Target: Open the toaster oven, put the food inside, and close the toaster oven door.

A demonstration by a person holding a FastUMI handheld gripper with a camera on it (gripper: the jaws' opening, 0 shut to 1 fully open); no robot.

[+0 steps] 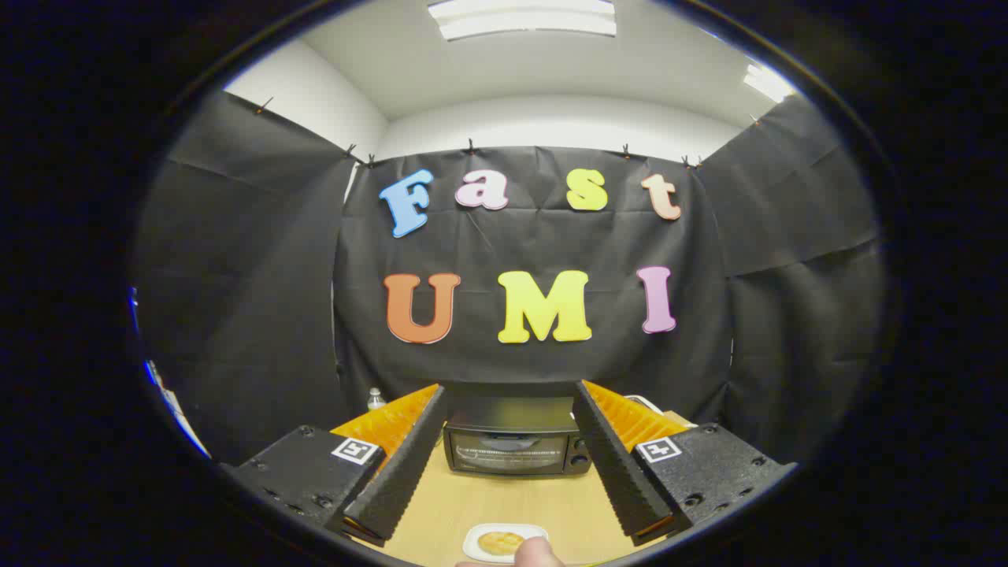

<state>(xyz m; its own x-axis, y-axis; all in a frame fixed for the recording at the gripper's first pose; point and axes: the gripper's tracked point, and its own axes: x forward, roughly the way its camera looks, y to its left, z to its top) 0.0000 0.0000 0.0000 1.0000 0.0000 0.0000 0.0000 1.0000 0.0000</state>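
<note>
— Looking along the hand-held gripper [510, 461], what was there?
— Its ribbed fingers [398, 472] stood wide apart, holding nothing. Beyond them, on the pale wooden bench [512, 504], sat the boxy dark toaster oven [516, 445], glass door shut.
— And the food?
— Round, golden food [501, 542] lay on a white plate [476, 543], between the fingers, with a fingertip [538, 554] beside it.

Bright, even light falls from ceiling panels [521, 17] overhead, with a second fixture [766, 82] blown out to glare. The fisheye lens bends the walls and darkens toward the rim. The toaster oven [516, 435] door shows faint reflections; the bench [504, 504] is softly lit. The claw [509, 461] stands spread, sharply focused.
</note>
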